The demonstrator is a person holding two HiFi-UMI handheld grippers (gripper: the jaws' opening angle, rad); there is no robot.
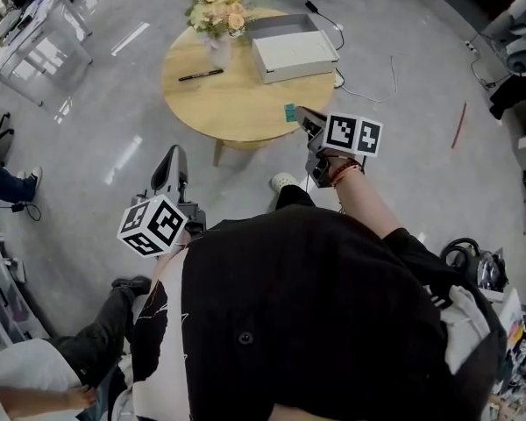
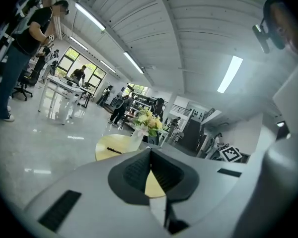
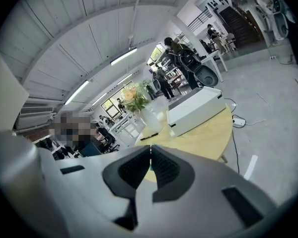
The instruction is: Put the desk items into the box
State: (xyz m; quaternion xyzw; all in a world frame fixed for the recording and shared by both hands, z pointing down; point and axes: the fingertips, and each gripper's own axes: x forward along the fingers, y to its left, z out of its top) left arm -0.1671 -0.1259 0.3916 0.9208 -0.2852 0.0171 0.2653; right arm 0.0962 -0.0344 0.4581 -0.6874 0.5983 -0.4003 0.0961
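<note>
Head camera overhead, other two level, sharing table [image 1: 237, 103]

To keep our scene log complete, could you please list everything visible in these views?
round light wooden table: one, tan, middle of the grey floor.
open rectangular white box: one, white, table's right rear.
slim black pen: one, black, table's left side.
bouquet of yellow and cream flowers in a pale vase: one, table's far edge.
small flat teal item: one, teal, over the table's near edge, pinched in the right gripper.
bystanders: several, dark clothes, around the room.
left gripper: one, grey, jaws shut, empty.
right gripper: one, grey, jaws shut on the teal item.
</note>
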